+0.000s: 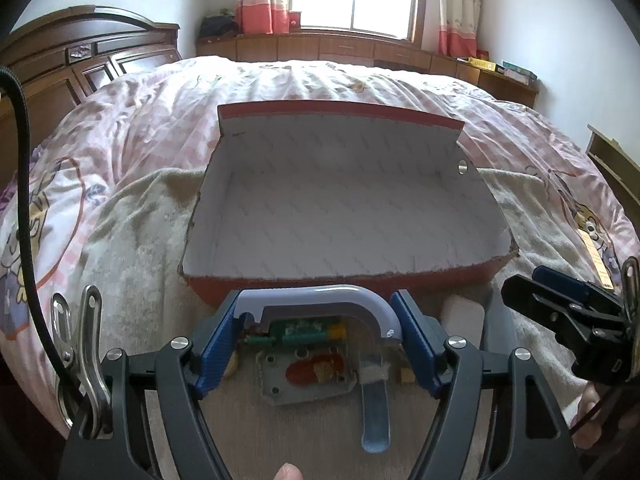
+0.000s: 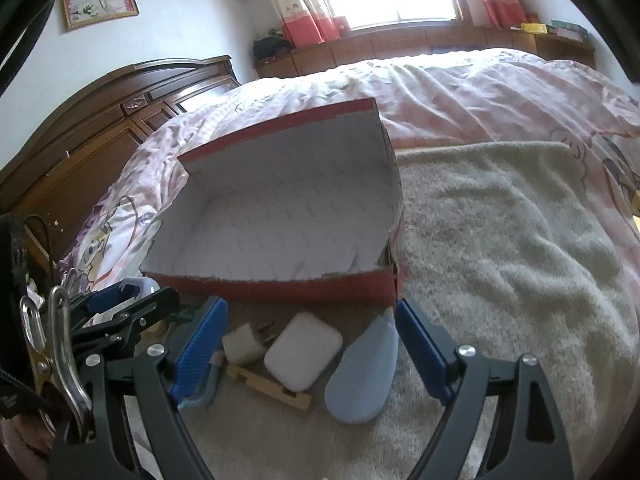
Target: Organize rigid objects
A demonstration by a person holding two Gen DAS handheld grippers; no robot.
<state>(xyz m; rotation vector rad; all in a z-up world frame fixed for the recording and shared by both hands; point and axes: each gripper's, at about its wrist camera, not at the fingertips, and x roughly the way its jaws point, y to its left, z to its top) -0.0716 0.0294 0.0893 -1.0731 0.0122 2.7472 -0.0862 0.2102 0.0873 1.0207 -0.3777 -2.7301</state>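
An open red shoebox [image 1: 280, 285] [image 2: 300, 291] with a bare white inside lies on the towel ahead of both grippers. In the left wrist view my left gripper [image 1: 316, 320] is shut on a grey-blue curved plastic piece [image 1: 332, 298]. Its blue pads press on both ends, and a small circuit board [image 1: 300, 334] shows under it. My right gripper [image 2: 308, 309] [image 1: 532, 285] stands open just above the towel. Between its fingers lie a white charger cube [image 2: 242, 345], a white case [image 2: 302, 357], a blue oval piece [image 2: 364, 374] and a wooden piece [image 2: 276, 388]. None of them touches its pads.
A beige towel [image 2: 500, 248] covers the near part of a bed with a pink quilt [image 1: 320, 80]. A dark wooden headboard [image 2: 100, 128] stands to the left. A black cable [image 1: 24, 184] hangs at the left. A fingertip [image 1: 289, 472] shows at the bottom edge.
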